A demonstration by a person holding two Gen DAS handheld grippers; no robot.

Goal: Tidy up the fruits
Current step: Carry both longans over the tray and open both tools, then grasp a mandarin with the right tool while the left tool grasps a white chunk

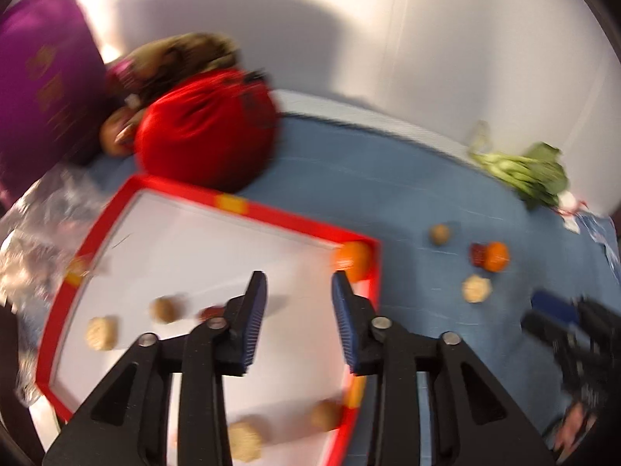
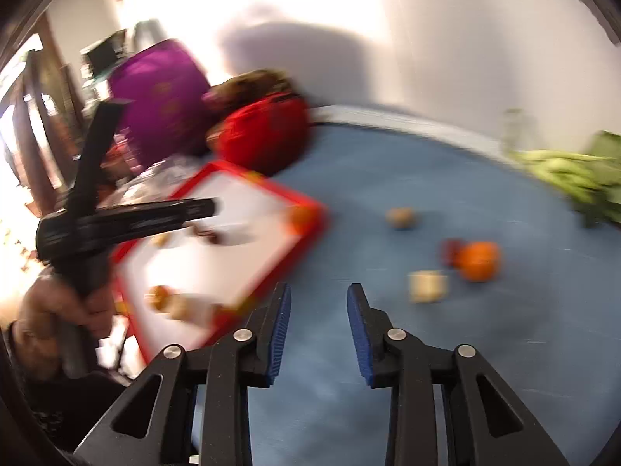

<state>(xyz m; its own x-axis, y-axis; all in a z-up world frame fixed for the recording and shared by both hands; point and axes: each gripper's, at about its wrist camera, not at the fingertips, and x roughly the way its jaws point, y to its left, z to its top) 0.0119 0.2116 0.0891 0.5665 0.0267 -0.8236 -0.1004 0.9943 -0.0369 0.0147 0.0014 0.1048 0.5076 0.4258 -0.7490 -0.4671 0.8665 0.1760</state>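
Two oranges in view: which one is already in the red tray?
The orange tucked in the tray's far right corner. The other orange is out on the blue cloth, touching a dark red fruit.

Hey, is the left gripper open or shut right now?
Open. In the left wrist view the left gripper has a clear gap between its blue pads, with only the white tray floor showing through; nothing is held.
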